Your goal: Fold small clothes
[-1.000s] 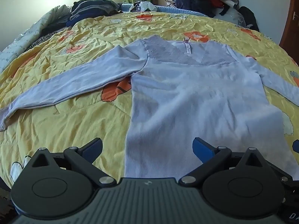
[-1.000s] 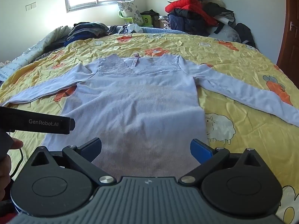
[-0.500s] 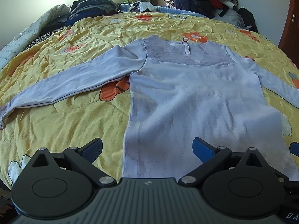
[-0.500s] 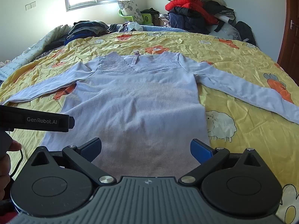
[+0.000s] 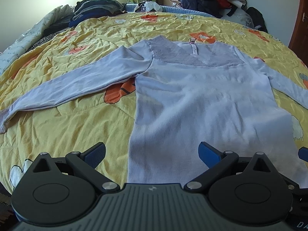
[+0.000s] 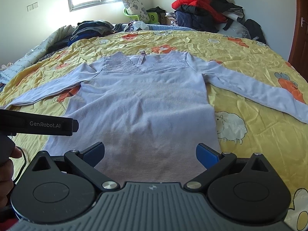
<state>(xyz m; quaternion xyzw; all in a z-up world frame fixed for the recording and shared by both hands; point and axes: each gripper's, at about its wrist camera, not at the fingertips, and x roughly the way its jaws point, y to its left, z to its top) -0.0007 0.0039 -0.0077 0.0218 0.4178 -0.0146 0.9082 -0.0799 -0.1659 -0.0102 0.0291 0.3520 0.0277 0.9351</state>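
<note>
The top is spread flat on the bed, just ahead of both tongs, sleeves out, so it can be folded. The left tongs and right tongs are held wide apart, with nothing gripped.

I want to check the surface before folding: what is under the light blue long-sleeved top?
The top lies flat on a yellow quilt printed with carrots and sheep. An orange carrot shows beneath its sleeve. Whatever the body covers is hidden.
</note>
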